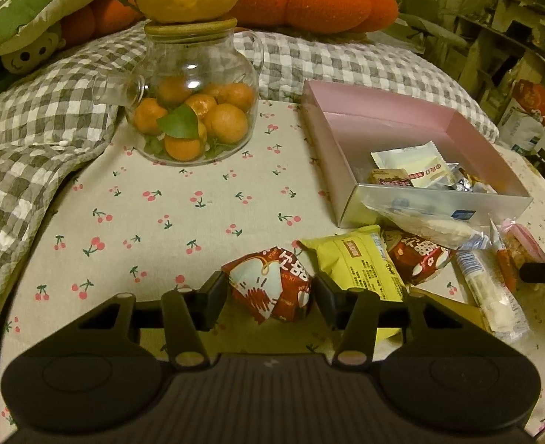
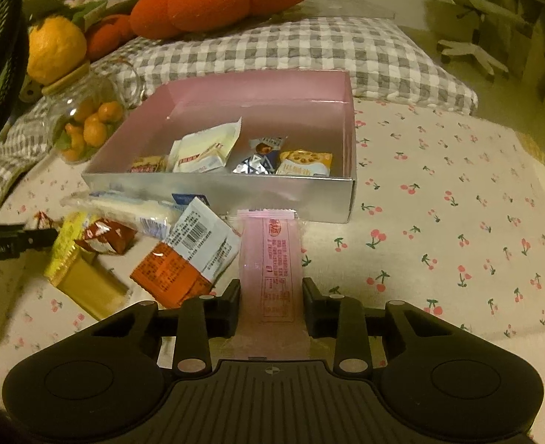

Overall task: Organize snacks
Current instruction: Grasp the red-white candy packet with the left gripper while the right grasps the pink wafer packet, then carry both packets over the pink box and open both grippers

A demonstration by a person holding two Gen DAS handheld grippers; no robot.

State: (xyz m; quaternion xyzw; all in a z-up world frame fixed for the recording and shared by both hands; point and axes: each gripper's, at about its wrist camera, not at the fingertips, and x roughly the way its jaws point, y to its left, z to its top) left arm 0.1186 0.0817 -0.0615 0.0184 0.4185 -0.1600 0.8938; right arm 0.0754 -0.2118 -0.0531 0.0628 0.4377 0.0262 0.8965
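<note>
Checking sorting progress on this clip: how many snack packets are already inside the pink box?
5 visible in the pink box, all along its near wall: small red-labelled packet, two overlapping cream packets, silver-blue packet, yellow packet. Others could be hidden beneath.

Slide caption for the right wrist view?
Right gripper shut on pink snack packet before the pink box.
</note>
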